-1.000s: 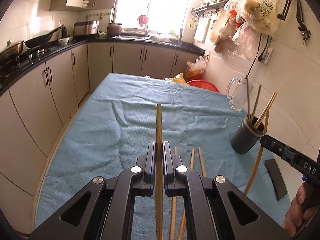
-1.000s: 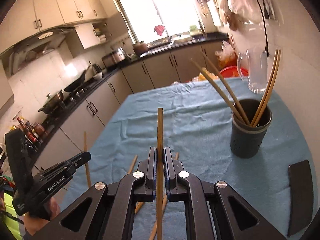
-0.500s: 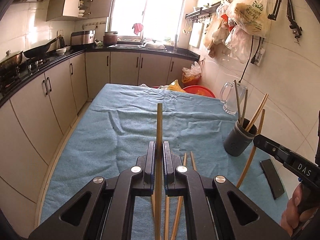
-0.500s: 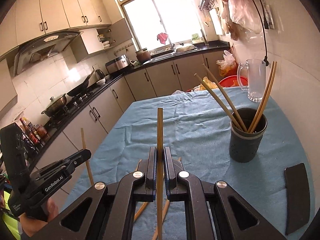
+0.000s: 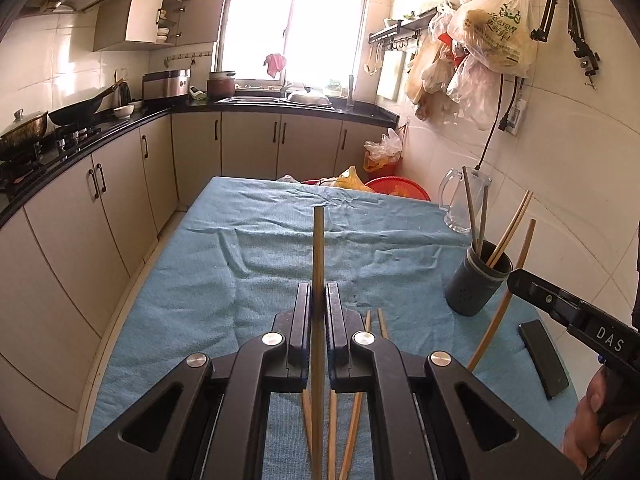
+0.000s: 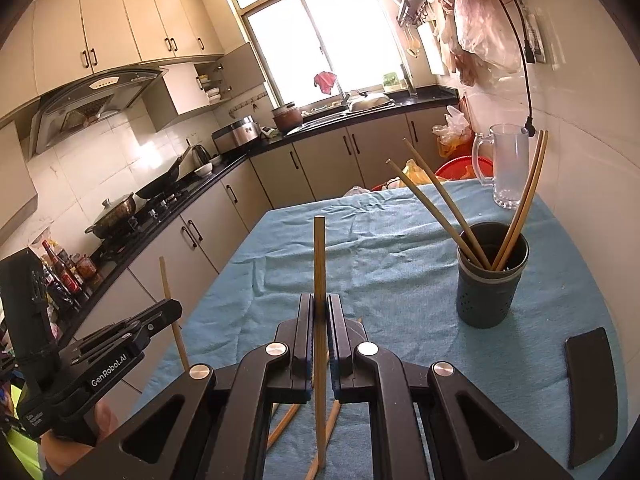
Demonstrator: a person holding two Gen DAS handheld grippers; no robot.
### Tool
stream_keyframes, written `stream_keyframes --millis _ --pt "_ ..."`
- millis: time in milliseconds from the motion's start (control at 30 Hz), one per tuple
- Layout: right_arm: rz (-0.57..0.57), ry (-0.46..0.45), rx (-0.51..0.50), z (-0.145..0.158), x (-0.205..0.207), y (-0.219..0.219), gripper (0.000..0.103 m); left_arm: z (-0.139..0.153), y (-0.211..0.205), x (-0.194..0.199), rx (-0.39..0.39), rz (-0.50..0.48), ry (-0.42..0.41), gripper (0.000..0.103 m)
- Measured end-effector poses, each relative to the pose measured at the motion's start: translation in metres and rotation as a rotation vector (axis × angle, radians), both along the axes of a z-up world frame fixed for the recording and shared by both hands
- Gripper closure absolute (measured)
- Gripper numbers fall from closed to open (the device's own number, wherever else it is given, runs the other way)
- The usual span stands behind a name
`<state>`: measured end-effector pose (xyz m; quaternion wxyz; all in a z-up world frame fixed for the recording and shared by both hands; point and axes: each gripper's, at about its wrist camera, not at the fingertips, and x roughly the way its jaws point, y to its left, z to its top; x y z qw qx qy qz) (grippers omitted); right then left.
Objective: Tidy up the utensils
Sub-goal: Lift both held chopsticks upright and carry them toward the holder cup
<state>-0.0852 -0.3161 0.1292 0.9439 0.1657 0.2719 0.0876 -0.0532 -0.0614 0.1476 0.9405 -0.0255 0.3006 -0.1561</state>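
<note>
Two tools clenched: left tool (image 5: 318, 304) grips upright chopstick (image 5: 319, 240); right tool (image 6: 319, 316) grips second chopstick (image 6: 319, 256), near holder (image 6: 491, 280) on table (image 6: 380, 248).

This is a home kitchen. Ahead of the fingers, beige cabinets (image 5: 248, 144) run under a black worktop with a sink (image 5: 276, 100) below a bright window (image 5: 296, 20). To their left stand a gas stove with a wok (image 5: 80, 110) and a range hood (image 6: 96, 100); to their right, plastic bags (image 5: 492, 28) hang from wall hooks.
</note>
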Motion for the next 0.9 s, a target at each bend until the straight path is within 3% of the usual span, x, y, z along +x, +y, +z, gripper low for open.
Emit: stream_keyframes --millis 900 --pt "-0.018 -0.026 0.023 0.011 -0.015 -0.011 0.096 0.018 -0.002 -0.013 0.000 -0.009 -0.037 0.097"
